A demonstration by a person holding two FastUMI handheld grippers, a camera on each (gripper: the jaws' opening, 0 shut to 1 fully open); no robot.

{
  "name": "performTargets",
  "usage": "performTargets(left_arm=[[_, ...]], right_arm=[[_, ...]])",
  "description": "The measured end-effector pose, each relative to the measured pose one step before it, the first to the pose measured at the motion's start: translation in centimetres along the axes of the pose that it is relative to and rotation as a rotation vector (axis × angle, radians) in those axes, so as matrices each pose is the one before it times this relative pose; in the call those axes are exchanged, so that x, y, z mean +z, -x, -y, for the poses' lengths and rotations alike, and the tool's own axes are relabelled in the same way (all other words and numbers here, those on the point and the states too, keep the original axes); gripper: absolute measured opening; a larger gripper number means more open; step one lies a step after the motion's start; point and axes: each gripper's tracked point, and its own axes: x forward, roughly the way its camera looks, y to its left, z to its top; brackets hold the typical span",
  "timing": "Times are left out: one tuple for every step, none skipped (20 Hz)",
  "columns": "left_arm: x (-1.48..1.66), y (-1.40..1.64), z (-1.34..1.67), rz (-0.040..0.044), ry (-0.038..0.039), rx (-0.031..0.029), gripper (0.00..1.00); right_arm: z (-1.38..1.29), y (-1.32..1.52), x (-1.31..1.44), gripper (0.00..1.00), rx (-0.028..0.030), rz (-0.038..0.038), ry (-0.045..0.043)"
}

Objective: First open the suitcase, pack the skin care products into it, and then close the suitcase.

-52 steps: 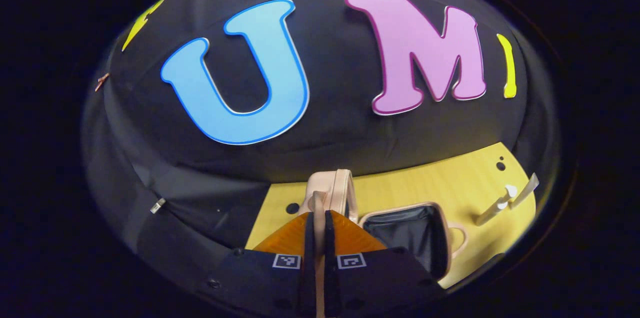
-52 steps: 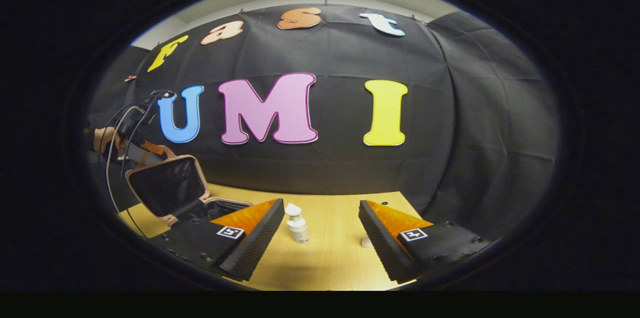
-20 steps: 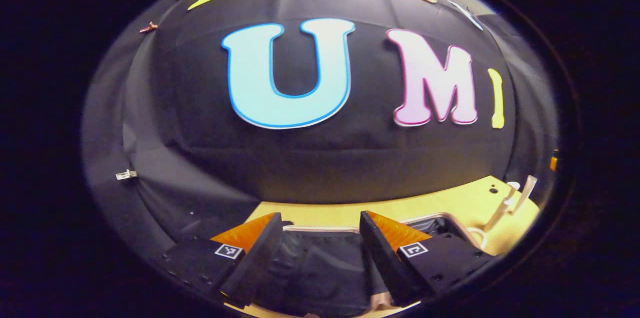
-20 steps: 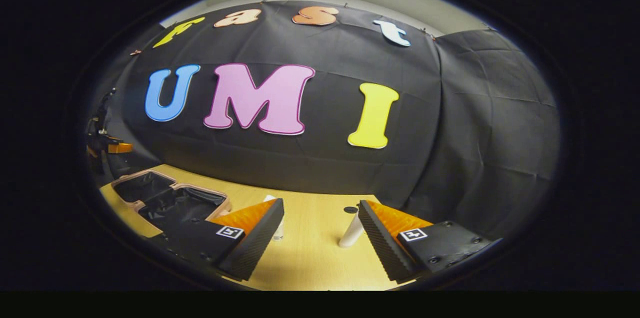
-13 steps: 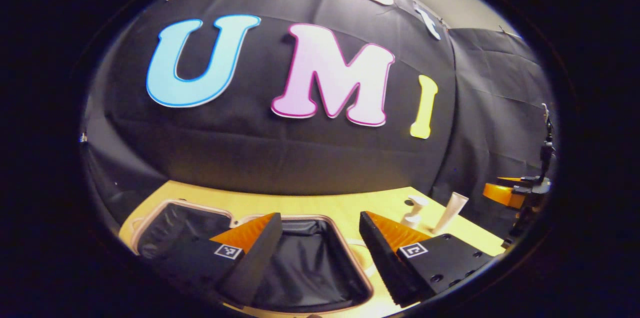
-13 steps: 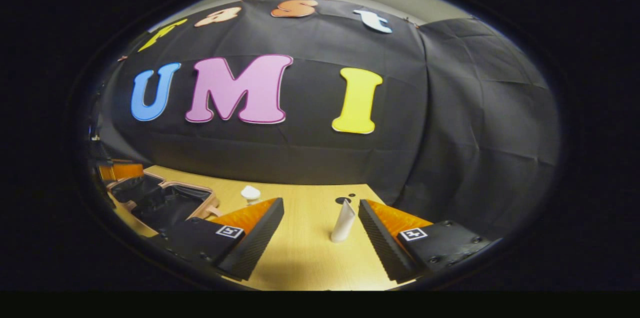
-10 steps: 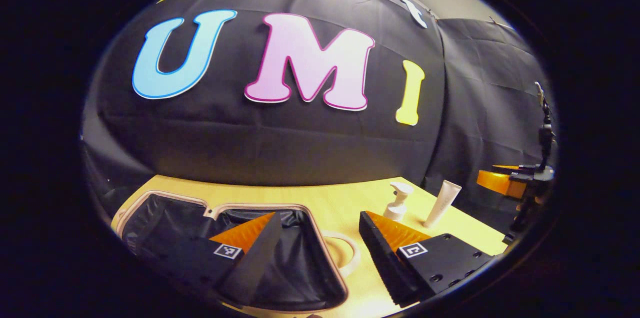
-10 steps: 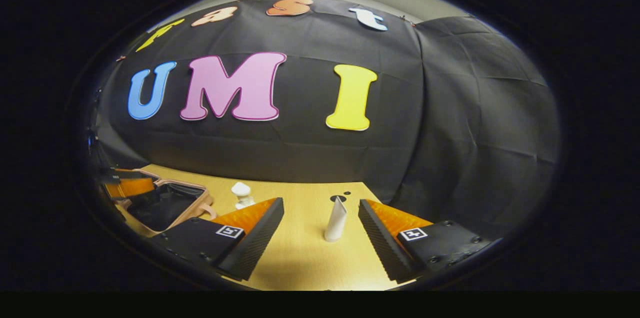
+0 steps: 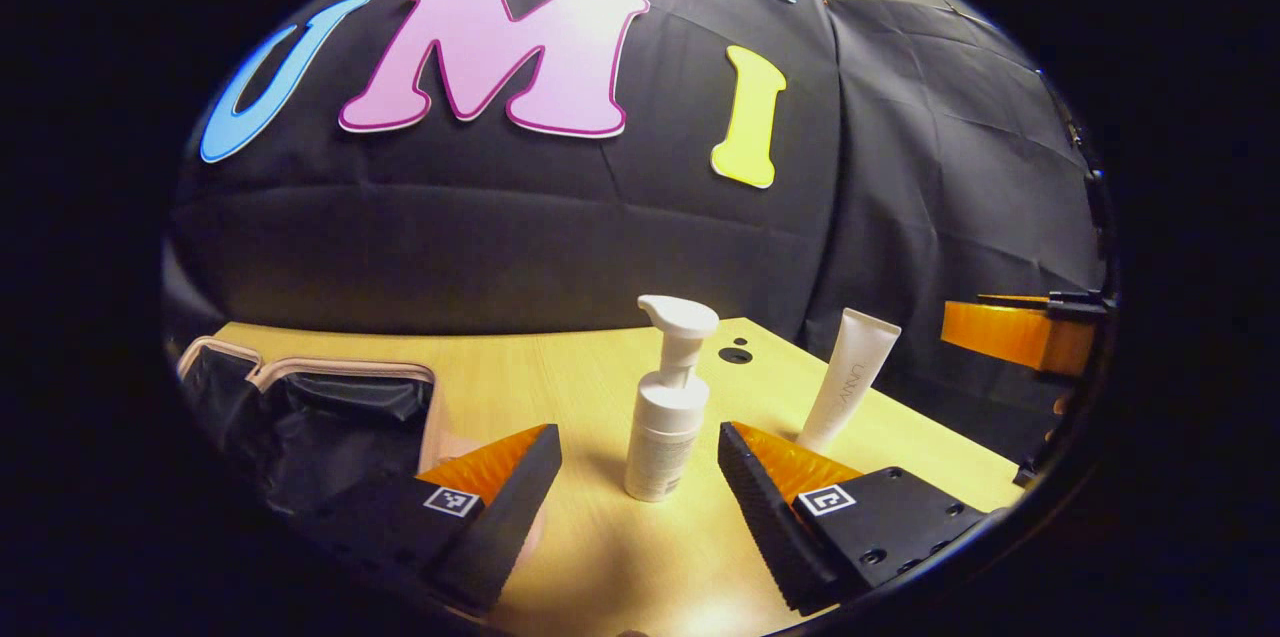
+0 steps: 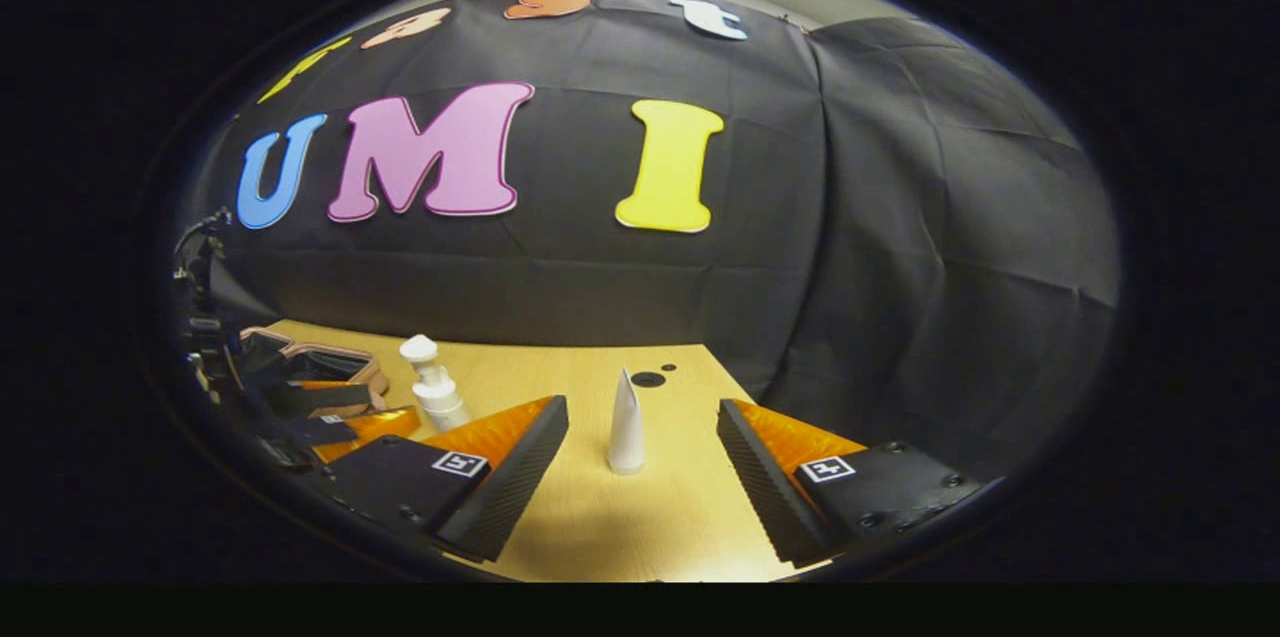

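A white pump bottle (image 9: pixel 668 397) stands upright on the wooden table (image 9: pixel 560 387), just ahead of my open left gripper (image 9: pixel 640 477) and between the lines of its fingers. A white tube (image 9: pixel 848 379) stands on its cap to the right of it. The pink suitcase (image 9: pixel 300 397) lies open on the left, its black lining showing. In the right gripper view, the tube (image 10: pixel 626 423) stands ahead of my open right gripper (image 10: pixel 642 457), in line with the gap between its fingers. The pump bottle (image 10: pixel 434 385) is to its left, with the left gripper (image 10: pixel 330 417) beside it and the suitcase (image 10: pixel 310 357) behind.
The right gripper (image 9: pixel 1020 332) shows at the right edge of the left gripper view, beyond the tube. Small round holes (image 9: pixel 735 354) mark the tabletop behind the bottle. The table's right edge runs close to the tube, and the black cloth wall stands right behind the table.
My left gripper let go of the suitcase lid, which now lies flat open, and swung right until the pump bottle came between its fingers. My right gripper turned from the bottle to the tube.
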Motion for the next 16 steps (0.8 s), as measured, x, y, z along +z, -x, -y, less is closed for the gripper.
performTargets(left_arm=[[-0.371,-1.510,0.390,-0.00672,0.00262,0.00186,0.99],[-0.161,-1.193,0.284,-0.00167,-0.00408,-0.00158,0.99],[-0.080,-1.209,0.059,0.00200,-0.01181,0.00683,0.99],[-0.246,-1.205,0.046,0.00001,-0.01038,0.00798,1.00],[-0.196,-1.406,-0.036,-0.00154,-0.00431,0.00716,1.00],[-0.157,-0.869,0.089,-0.00125,0.00200,0.00099,1.00],[-0.132,-0.850,0.045,0.00366,0.00675,0.00059,0.99],[-0.159,-0.739,0.097,-0.00540,0.00602,-0.00063,0.99],[-0.181,-0.640,-0.048,-0.00238,0.00398,-0.00055,0.95],[-0.066,-0.493,-0.041,-0.00475,-0.00069,-0.00032,0.88],[-0.145,-0.419,-0.100,-0.00028,-0.00240,0.00035,0.87],[0.005,-0.164,-0.264,-0.00411,-0.00337,0.01093,0.79],[-0.133,-0.498,0.008,0.00279,-0.00206,-0.00143,0.75],[0.051,0.218,0.087,-0.00406,-0.00548,-0.00495,0.68],[0.128,0.280,-0.163,-0.00024,-0.00660,0.00114,0.67],[0.297,0.173,-0.330,0.00292,-0.00154,0.00320,0.66]], right_arm=[[0.142,-0.088,-0.281,0.97,-0.00240,-0.00194,-0.01407],[0.079,-0.149,-0.294,0.96,-0.00266,0.00137,0.00033],[0.070,-0.214,-0.644,0.97,-0.00364,-0.00878,0.01125],[0.079,-0.099,-0.721,0.97,0.00071,-0.00702,0.01653],[-0.118,-0.171,-0.660,0.97,0.00584,-0.01173,0.00734],[-0.274,-0.137,-0.477,0.97,0.01058,-0.01024,-0.01220],[-0.467,-0.131,-0.269,0.97,0.01110,-0.00153,-0.01806],[-0.160,-0.399,-0.365,0.97,0.00460,-0.00433,-0.00700],[-0.026,-0.462,-0.505,0.97,0.00005,-0.00482,0.00109],[-0.298,-0.565,-0.227,0.97,0.00558,-0.00093,-0.00120],[-0.247,-0.730,-0.381,0.97,0.00365,-0.00741,-0.00166],[-0.400,-0.685,-0.466,0.97,0.01330,-0.00545,-0.00151],[-0.371,-0.819,-0.445,0.97,0.00808,-0.00394,0.00622],[-0.201,-1.060,-0.518,0.97,0.00382,-0.00833,0.01402],[-0.088,-0.936,-0.442,0.97,-0.00348,-0.00437,0.00954],[-0.054,-0.820,-0.388,0.97,-0.00360,-0.00218,0.00417]])
